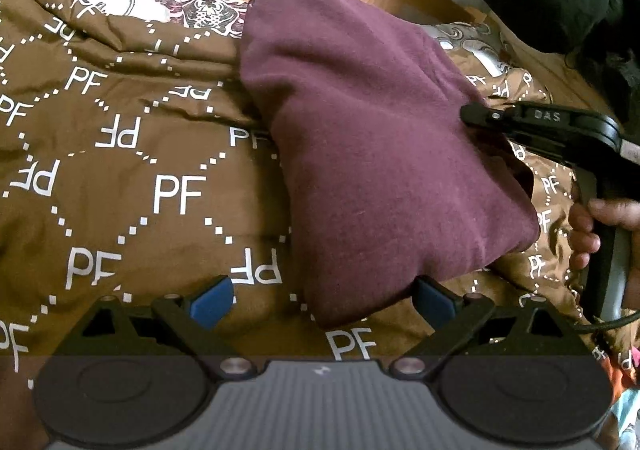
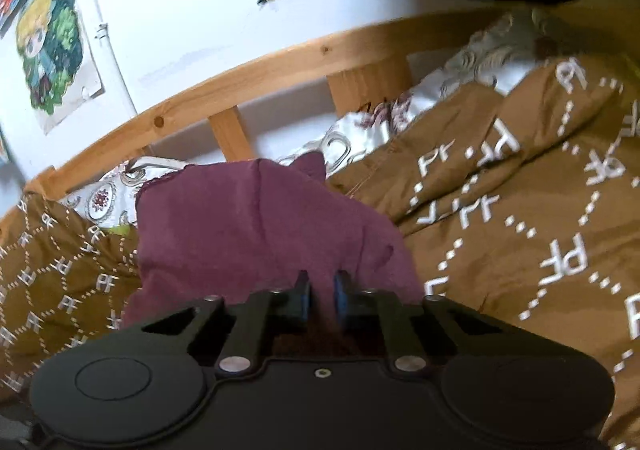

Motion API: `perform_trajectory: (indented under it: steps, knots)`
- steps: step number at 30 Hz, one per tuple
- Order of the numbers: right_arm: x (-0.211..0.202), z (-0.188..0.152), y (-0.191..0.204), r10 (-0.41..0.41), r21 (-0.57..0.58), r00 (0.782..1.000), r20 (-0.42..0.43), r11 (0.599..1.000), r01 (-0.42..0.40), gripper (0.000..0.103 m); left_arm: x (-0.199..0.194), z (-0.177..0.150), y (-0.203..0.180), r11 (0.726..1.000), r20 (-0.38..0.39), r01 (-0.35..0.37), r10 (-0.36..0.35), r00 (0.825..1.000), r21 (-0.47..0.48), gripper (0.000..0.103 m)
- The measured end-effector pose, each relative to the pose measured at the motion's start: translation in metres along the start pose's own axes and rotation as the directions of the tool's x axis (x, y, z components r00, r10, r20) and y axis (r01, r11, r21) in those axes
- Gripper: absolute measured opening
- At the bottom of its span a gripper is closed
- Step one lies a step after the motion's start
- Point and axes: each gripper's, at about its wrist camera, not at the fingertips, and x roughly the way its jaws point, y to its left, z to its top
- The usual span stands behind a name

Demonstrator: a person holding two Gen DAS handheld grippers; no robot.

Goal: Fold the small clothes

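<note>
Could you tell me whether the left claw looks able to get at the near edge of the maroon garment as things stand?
Probably yes: the left claw is open right at the maroon garment, nothing between them; the right claw works the far side.

left wrist view: mounted behind the left gripper, angled steeply down, close over the brown bedspread; the right gripper enters from its right edge. right wrist view: behind the right gripper, pitched shallower, low and close, facing the wooden bed rail and wall posters. shared ground: the maroon garment, bedspread, rail.
</note>
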Motion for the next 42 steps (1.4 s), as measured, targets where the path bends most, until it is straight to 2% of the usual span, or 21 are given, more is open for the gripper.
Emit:
perform_trajectory:
  steps: [3,10,15,25,37,39,41,42]
  knots:
    - [-0.009,-0.001,-0.005,-0.025,-0.010,0.999,0.034,1.000,0.025,0.007,-0.004,0.001,0.003,0.999,0.025,0.024,-0.023,0.999,-0.028,0.098]
    - [-0.007,-0.009,-0.014,-0.066,-0.010,0.998,0.012,0.998,0.066,0.007,-0.015,0.003,0.006,0.997,0.094,0.062,-0.058,0.994,-0.035,0.098]
    - [-0.008,-0.015,-0.010,-0.080,-0.059,0.997,0.017,0.995,0.081,0.005,-0.011,0.005,0.009,0.997,0.079,0.058,-0.053,0.995,-0.055,0.101]
    - [-0.008,-0.022,-0.011,-0.098,-0.077,0.995,0.007,0.992,0.098,0.005,-0.006,0.009,0.013,0.994,0.056,0.069,-0.064,0.996,-0.087,0.102]
    - [-0.004,-0.027,-0.008,-0.111,-0.095,0.994,-0.006,0.989,0.110,0.005,-0.010,0.021,0.024,0.989,0.122,0.054,-0.037,0.992,-0.140,0.102]
    - [-0.003,-0.026,-0.009,-0.105,-0.088,0.994,-0.009,0.991,0.104,0.008,-0.004,0.026,0.026,0.986,0.122,0.064,-0.045,0.991,-0.156,0.102]
    - [-0.002,-0.025,-0.013,-0.088,-0.050,0.996,-0.014,0.995,0.087,0.022,0.004,0.032,0.029,0.983,0.105,0.080,-0.063,0.992,-0.164,0.102]
    - [-0.003,-0.024,-0.017,-0.076,-0.015,0.997,-0.013,0.997,0.076,0.026,0.008,0.033,0.031,0.981,0.099,0.089,-0.072,0.992,-0.172,0.102]
